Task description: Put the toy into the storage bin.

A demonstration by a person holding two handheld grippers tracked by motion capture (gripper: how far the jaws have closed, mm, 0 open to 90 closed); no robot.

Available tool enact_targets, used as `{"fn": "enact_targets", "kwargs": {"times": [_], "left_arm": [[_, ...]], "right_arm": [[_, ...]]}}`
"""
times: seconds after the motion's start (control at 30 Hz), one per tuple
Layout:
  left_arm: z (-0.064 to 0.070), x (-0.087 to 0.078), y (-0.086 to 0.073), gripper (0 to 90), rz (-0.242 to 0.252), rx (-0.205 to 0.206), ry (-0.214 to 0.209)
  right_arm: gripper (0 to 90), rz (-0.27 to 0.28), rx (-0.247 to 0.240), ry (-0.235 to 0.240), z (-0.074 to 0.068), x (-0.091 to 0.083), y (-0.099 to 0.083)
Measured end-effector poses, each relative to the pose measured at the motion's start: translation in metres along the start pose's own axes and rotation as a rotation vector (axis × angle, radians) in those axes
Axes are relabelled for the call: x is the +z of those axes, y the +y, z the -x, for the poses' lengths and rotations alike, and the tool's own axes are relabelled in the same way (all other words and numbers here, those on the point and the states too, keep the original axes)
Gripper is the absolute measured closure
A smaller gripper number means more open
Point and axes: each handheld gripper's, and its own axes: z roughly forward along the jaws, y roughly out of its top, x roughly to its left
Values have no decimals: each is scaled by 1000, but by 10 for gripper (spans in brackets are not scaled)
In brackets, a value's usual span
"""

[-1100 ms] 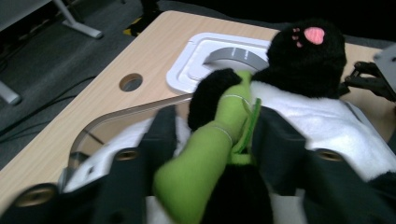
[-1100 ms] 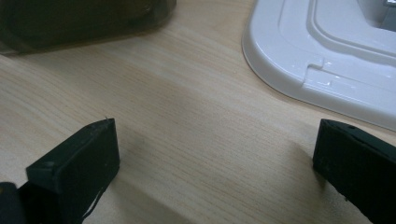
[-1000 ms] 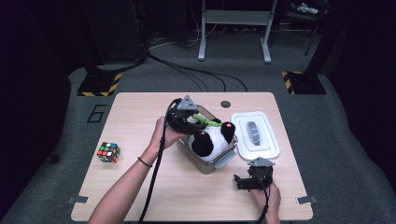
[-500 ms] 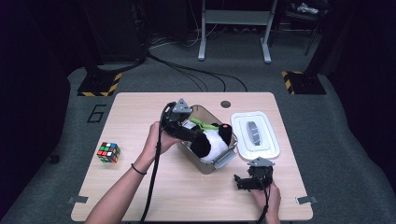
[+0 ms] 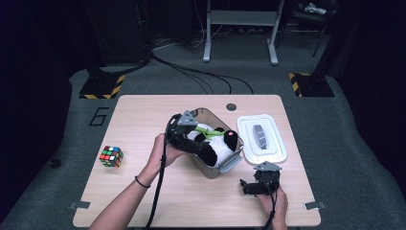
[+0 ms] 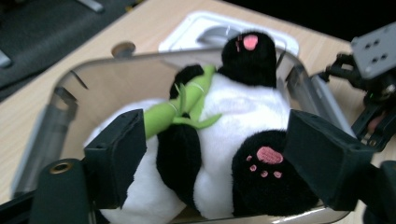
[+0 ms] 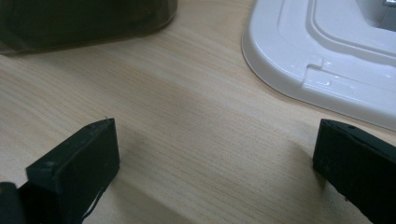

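The panda (image 6: 224,140) lies on its back in the clear box (image 5: 218,167), which stands near the middle of the table (image 5: 143,115). The toy is a black and white plush with pink paw pads, and it holds a green bamboo stalk (image 6: 177,112) across its chest. In the left gripper view its body sits low between the box walls, one black foot up at the far end and another at the near right.

The left gripper (image 6: 215,163) reaches into the box from the near left side. Its jaws stand apart, one on each side of the panda's lower body. The left pad seems to rest against the white flank, though I cannot tell for sure whether either pad presses the plush.

Just right of the box lies the white lid (image 5: 261,139), flat on the table with its handle up. In the right gripper view its near edge (image 7: 322,70) sits beyond the jaws.

The right gripper (image 5: 256,184) rests low over the table at the near right, close to the lid's near end and apart from the box. Its jaws are wide apart with bare wood between them.

A cube (image 5: 111,156) sits well apart at the table's left edge.
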Motion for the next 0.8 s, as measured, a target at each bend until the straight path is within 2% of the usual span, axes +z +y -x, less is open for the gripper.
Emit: {"fn": "enact_targets", "kwargs": {"times": [0.07, 0.1, 0.17, 0.2, 0.27, 0.4, 0.6, 0.67, 0.8], "left_arm": [[-1, -2, 0, 267, 8, -8, -11], [-1, -2, 0, 297, -5, -3, -7], [1, 3, -1, 432, -43, 8, -41], [3, 7, -2, 499, -63, 14, -44], [5, 10, -4, 612, -57, 22, -45], [8, 15, -5, 695, -78, 20, -49], [11, 25, -7, 676, -101, 36, -34], [6, 22, -4, 582, -86, 4, -36], [-3, 11, -1, 403, -59, -58, -88]], "right_arm": [[0, 0, 1, 0, 0, 0, 0], [0, -2, -3, 3, 0, 0, 0], [0, -1, -2, 1, 0, 0, 0], [0, -2, -4, 5, 0, 0, 0], [0, -1, -2, 4, 0, 0, 0], [0, -2, 7, 3, 0, 0, 0], [0, -1, 10, -2, -1, 0, 0], [0, -1, 10, -2, -1, 0, 0], [0, -1, 9, -2, 0, 0, 0]]}}
